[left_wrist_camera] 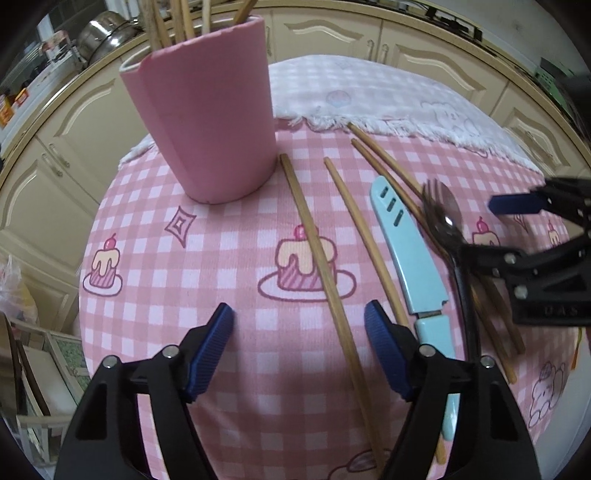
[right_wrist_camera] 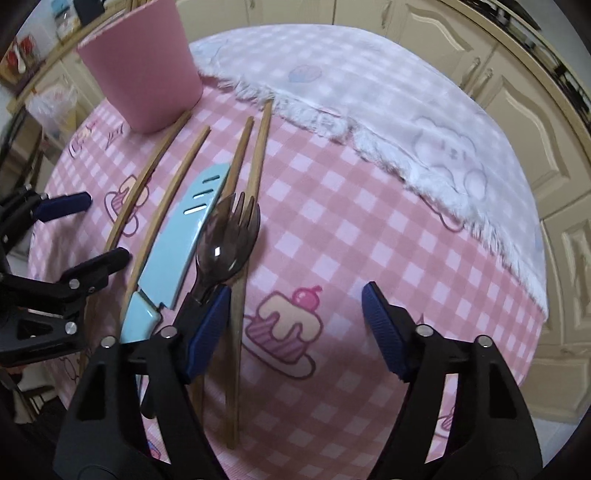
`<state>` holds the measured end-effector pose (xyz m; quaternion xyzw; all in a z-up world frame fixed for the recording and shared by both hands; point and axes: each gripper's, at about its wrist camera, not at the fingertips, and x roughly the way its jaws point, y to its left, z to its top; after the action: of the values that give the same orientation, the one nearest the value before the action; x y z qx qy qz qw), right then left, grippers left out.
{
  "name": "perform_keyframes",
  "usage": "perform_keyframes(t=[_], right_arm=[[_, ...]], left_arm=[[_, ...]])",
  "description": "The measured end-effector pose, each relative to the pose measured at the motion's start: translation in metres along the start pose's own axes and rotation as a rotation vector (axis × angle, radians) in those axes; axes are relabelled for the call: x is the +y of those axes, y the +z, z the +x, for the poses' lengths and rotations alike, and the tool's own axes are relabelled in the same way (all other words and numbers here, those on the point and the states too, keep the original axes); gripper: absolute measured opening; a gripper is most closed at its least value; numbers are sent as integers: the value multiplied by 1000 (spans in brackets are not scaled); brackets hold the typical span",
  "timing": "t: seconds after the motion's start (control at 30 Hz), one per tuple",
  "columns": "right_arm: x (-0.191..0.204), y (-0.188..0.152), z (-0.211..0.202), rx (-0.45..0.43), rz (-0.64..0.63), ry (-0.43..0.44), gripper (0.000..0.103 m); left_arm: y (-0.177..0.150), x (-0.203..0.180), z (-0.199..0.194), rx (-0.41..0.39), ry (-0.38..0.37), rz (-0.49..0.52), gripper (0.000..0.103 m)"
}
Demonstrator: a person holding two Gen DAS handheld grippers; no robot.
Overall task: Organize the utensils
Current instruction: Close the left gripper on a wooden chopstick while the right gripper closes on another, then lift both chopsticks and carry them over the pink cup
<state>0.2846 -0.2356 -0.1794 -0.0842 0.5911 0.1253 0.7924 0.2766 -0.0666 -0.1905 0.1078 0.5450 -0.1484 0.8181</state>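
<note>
Both hand-held grippers, left [left_wrist_camera: 299,325] and right [right_wrist_camera: 295,314], hang open over the loose chopsticks [left_wrist_camera: 325,273] so I can drop them in the pink cup [left_wrist_camera: 207,122].

Home kitchen: cream cabinets [left_wrist_camera: 92,122], steel pot [left_wrist_camera: 107,31].

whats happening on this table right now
A person is sorting utensils with two handheld tongs. The left tongs are open over a loose chopstick; the right tongs are open beside the dark fork. Neither holds anything. A blue knife and more chopsticks lie on the checked cloth; the pink cup already holds some.
</note>
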Motion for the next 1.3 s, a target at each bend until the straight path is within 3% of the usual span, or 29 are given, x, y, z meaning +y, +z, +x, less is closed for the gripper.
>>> perform_keyframes(t=[0.03, 0.1, 0.23, 0.3, 0.33, 0.37, 0.4, 0.43, 0.5, 0.7, 0.87, 1.07, 1.3], right_arm=[[3, 6, 0, 13, -10, 7, 48], [7, 15, 2, 35, -27, 13, 38], [13, 35, 9, 79, -37, 25, 34], [18, 41, 12, 94, -69, 18, 32], [20, 43, 12, 97, -83, 23, 26], [22, 44, 12, 98, -95, 28, 19], [23, 45, 12, 96, -100, 35, 8], [23, 45, 11, 88, -101, 37, 7], [17, 39, 8, 62, -67, 62, 7], [-16, 6, -13, -30, 69, 145, 6], [-47, -18, -42, -156, 175, 217, 6], [-48, -33, -79, -338, 216, 317, 6], [-35, -30, -126, -556, 209, 368, 6]], left_arm=[[1, 0, 0, 7, -5, 12, 71], [4, -1, 1, 20, -16, 37, 67], [13, -1, 1, 47, -47, 77, 58], [18, -3, 1, 54, -52, 91, 48], [20, -5, 1, 55, -53, 98, 44], [21, -7, 1, 56, -56, 114, 34], [23, -10, 0, 57, -64, 133, 18], [25, -12, 0, 59, -69, 142, 11], [24, -16, -1, 53, -65, 162, 7], [15, -15, -7, 24, -99, 140, 5], [4, -9, -18, -22, -117, 111, 5], [0, -1, -62, -190, -167, 63, 5], [7, 15, -116, -422, -172, 10, 5]])
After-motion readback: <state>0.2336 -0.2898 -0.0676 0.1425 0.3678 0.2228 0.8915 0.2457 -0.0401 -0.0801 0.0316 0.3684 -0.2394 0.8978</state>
